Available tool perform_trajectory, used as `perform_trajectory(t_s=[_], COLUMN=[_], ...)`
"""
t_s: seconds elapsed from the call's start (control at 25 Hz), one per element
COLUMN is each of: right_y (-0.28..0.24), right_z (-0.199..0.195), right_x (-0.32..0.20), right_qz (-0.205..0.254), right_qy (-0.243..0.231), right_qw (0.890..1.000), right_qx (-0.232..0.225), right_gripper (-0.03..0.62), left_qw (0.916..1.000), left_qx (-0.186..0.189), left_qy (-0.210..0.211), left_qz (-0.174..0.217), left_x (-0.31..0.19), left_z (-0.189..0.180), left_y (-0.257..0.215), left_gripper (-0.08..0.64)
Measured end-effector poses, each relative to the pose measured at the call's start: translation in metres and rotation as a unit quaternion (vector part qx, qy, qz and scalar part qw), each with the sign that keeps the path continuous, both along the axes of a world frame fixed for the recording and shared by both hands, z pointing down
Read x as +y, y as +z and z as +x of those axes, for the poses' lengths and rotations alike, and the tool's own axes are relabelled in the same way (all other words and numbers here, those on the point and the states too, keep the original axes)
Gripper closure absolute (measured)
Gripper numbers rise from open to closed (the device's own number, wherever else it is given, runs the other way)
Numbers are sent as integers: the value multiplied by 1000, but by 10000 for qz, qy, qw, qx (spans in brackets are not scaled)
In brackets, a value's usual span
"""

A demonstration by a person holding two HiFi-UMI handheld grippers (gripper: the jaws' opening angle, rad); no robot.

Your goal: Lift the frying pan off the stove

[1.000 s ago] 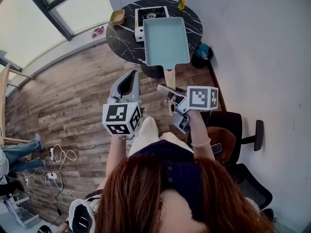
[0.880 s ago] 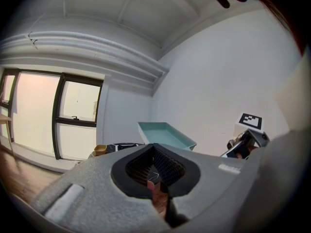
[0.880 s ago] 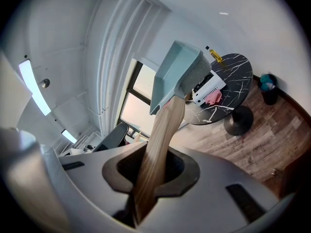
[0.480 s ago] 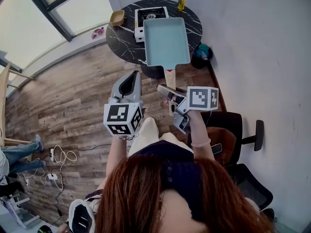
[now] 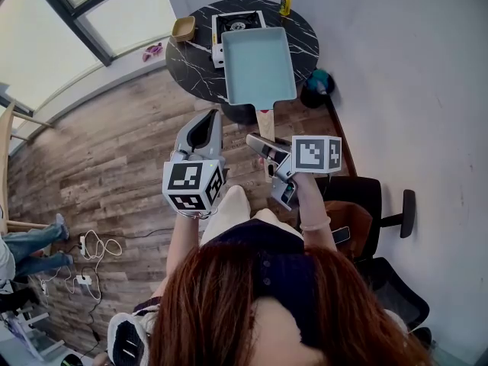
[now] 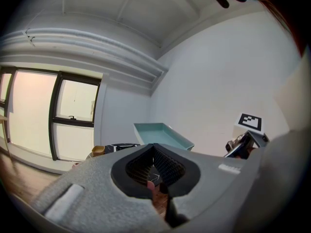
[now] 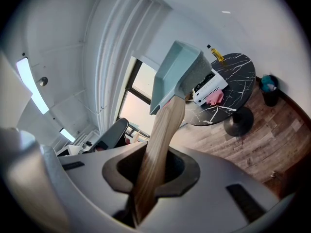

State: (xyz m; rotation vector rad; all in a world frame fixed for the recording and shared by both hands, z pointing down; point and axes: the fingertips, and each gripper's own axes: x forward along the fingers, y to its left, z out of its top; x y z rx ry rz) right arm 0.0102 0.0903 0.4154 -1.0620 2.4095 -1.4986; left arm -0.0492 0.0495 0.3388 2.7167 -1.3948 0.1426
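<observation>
A light teal rectangular frying pan (image 5: pixel 259 65) hangs in the air above the round black marble table (image 5: pixel 191 63), clear of the white portable stove (image 5: pixel 232 23) behind it. My right gripper (image 5: pixel 263 149) is shut on the pan's wooden handle (image 5: pixel 266 122). In the right gripper view the handle (image 7: pixel 158 149) runs up from between the jaws to the pan (image 7: pixel 175 74), with the stove (image 7: pixel 210 87) far below. My left gripper (image 5: pixel 200 132) is held beside it at the left, shut with nothing in it. The pan (image 6: pixel 163 135) also shows in the left gripper view.
On the table stand a yellow bottle (image 5: pixel 284 0) and a small wooden bowl (image 5: pixel 184 27). A dark bin (image 5: pixel 316 82) stands by the wall near the table's foot. An office chair (image 5: pixel 374 212) is at my right. Cables lie on the wood floor at the left.
</observation>
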Motion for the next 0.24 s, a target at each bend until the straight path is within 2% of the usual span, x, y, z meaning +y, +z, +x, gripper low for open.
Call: perform_trajectory(t_s=[0.24], right_y=[1], right_z=[0], right_x=[-6], right_qz=[9], right_qy=[-55], right_qw=[10000], right_qx=[4], right_gripper=[531], left_qw=[10000], left_qx=[-22], left_qy=[18], left_qz=[10], left_x=[-7], left_z=[3], left_y=[1], left_gripper=[548])
